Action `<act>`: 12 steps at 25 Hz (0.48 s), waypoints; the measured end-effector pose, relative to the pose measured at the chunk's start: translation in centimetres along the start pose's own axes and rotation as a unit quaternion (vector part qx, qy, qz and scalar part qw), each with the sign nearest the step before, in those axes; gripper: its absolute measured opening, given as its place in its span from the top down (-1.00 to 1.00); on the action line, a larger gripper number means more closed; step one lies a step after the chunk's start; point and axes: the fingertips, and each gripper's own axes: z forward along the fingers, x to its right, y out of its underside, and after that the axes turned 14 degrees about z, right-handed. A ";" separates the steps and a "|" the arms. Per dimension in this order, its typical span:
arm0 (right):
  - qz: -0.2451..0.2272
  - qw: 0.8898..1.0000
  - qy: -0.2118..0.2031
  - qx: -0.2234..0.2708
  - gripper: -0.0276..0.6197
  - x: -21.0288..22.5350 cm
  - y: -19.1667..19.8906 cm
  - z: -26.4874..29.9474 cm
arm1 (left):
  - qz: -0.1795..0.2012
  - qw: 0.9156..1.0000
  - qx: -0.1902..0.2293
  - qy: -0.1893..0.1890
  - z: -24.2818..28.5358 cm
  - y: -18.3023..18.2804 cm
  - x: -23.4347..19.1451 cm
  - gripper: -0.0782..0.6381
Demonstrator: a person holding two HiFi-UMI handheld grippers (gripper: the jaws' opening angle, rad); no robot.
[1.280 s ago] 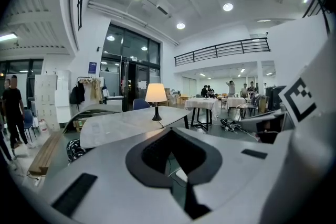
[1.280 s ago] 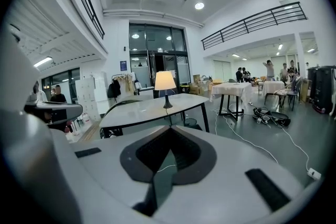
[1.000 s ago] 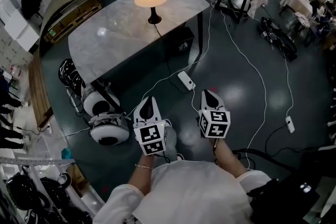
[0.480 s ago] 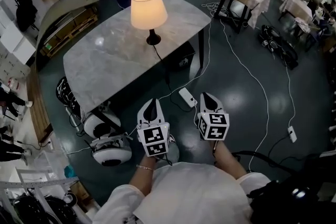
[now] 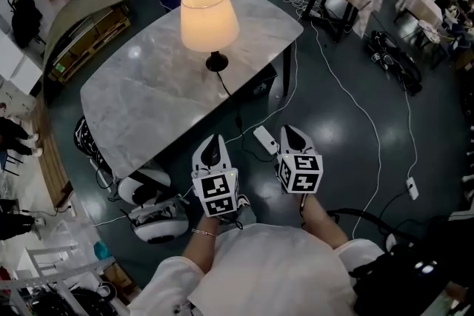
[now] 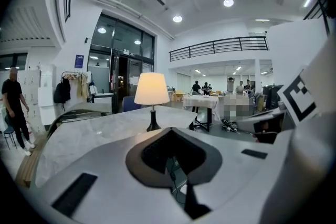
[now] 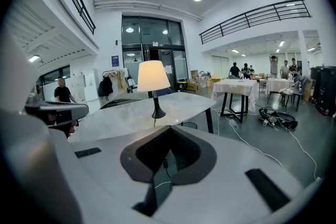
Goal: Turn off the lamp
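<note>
Left gripper (image 5: pixel 215 140) and right gripper (image 5: pixel 291 132), both closed on nothing, short of the lit cream-shaded, black-based lamp (image 5: pixel 209 18).
Head view: they sit side by side above the dark floor (image 5: pixel 348 122), pointing toward the grey marble-topped table (image 5: pixel 133 96); the lamp stands upright on it, well apart from them. Left gripper view: jaws together, empty, lamp (image 6: pixel 152 89) glowing ahead on the tabletop. Right gripper view: jaws likewise together, lamp (image 7: pixel 153 77) lit beyond the tips.
</note>
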 end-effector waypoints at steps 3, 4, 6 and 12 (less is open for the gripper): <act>-0.001 1.000 0.003 -0.004 0.92 -0.1 -0.5 1.9 | -0.001 1.000 0.002 0.007 1.9 0.0 -0.8 0.80; -0.002 1.000 0.004 -0.005 0.92 -0.1 -0.7 2.3 | -0.001 1.000 0.001 0.011 2.4 0.1 -1.0 0.80; -0.004 1.000 0.007 -0.007 0.92 -0.1 -0.9 3.0 | -0.002 1.000 -0.003 0.017 3.3 0.3 -1.4 0.80; -0.003 0.999 0.012 -0.036 0.92 1.2 0.0 5.0 | -0.009 0.999 -0.025 0.027 5.9 1.4 -0.9 0.80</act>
